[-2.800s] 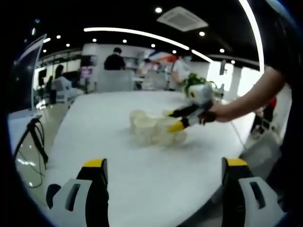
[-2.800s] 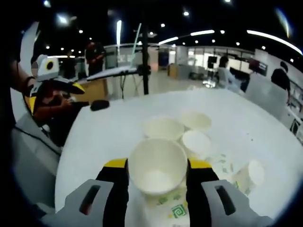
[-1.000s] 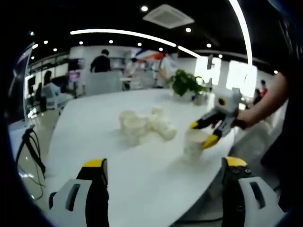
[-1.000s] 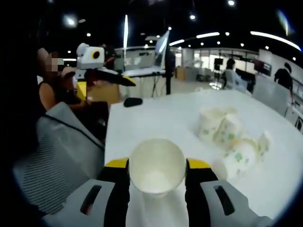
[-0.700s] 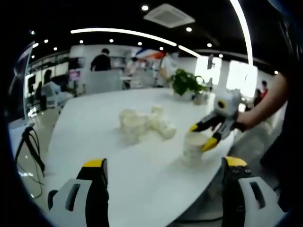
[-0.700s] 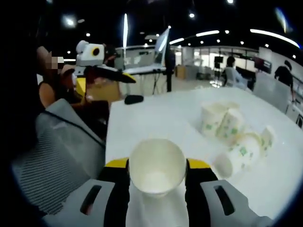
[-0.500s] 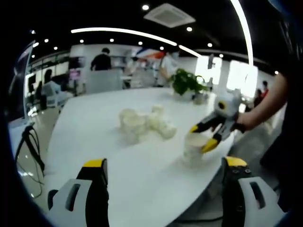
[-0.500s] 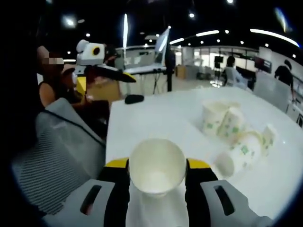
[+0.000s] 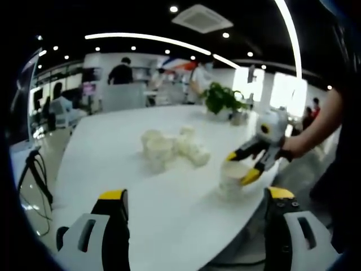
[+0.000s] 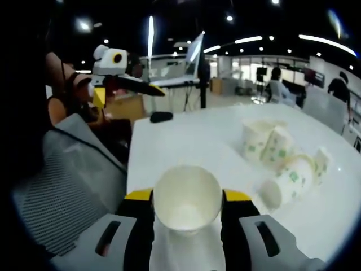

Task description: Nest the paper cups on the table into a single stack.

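My right gripper (image 10: pixel 187 195) is shut on a white paper cup (image 10: pixel 187 210), mouth towards the camera. In the left gripper view that cup (image 9: pixel 230 179) stands upright on the white table (image 9: pixel 113 152) near its right edge, the right gripper (image 9: pixel 243 166) pinching it at the rim. A pile of printed paper cups (image 9: pixel 169 148) lies mid-table, some upright and some tipped over; the same pile (image 10: pixel 279 161) shows right of the held cup. My left gripper (image 9: pixel 196 195) is open with nothing in it, low over the near table edge, and it (image 10: pixel 131 84) appears raised at the upper left.
A potted plant (image 9: pixel 221 100) stands at the table's far side. A black mouse (image 10: pixel 161 117) lies near the table's far edge and a grey chair (image 10: pixel 67 186) stands beside the table. People are in the background. Bare tabletop (image 10: pixel 186 147) lies between cup and pile.
Since 2.8 s ago my right gripper has carried one cup from the pile to the table's edge. Over the last second it has hardly moved. The left gripper stays open.
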### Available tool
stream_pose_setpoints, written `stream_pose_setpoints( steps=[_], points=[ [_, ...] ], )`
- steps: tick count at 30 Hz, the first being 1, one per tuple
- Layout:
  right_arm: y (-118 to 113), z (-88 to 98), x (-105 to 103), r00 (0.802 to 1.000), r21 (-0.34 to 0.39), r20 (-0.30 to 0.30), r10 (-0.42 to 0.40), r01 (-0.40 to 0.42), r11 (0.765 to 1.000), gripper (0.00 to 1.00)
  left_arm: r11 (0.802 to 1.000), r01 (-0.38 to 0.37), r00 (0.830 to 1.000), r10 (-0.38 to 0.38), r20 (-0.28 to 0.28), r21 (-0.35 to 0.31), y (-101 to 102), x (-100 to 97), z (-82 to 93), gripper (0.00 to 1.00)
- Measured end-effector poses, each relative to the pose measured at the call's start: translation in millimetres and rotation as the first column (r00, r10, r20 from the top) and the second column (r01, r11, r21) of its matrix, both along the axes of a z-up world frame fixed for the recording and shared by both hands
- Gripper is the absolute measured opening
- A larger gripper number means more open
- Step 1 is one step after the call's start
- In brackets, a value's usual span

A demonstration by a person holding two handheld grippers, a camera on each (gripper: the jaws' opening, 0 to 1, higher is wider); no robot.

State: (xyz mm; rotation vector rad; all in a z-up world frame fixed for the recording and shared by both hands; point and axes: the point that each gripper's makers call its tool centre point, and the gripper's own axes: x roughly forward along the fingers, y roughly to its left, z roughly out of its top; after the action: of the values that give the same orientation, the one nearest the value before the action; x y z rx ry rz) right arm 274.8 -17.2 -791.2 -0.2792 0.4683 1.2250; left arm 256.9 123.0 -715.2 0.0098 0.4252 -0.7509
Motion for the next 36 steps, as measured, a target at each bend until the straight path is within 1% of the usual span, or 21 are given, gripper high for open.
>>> stream_pose_setpoints(
  steps=[16,25,32,36],
  points=[
    [-3.9,-1.9,-4.2,1.0,-0.013,0.013,-0.002,0.002,1.0,0.48,1.0,0.004,1.0,-0.004,-0.001,0.001,-1.6,-2.9,0.0,1.0],
    [-3.8,-1.6,-6.7,1.0,-0.011,0.008,-0.004,0.004,1.0,0.5,1.0,0.009,1.0,-0.009,-0.001,0.005,-2.1,-3.9,0.7,1.0],
    [-6.1,-1.9,-7.1,1.0,-0.013,0.009,-0.017,0.017,1.0,0.56,1.0,0.013,1.0,-0.013,0.001,0.004,-3.4,-3.7,0.6,1.0],
    [-6.7,0.2,-7.0,1.0,-0.006,0.012,-0.021,0.021,1.0,0.58,1.0,0.012,1.0,-0.012,0.003,0.004,-4.1,-3.8,1.9,1.0]
  ],
)
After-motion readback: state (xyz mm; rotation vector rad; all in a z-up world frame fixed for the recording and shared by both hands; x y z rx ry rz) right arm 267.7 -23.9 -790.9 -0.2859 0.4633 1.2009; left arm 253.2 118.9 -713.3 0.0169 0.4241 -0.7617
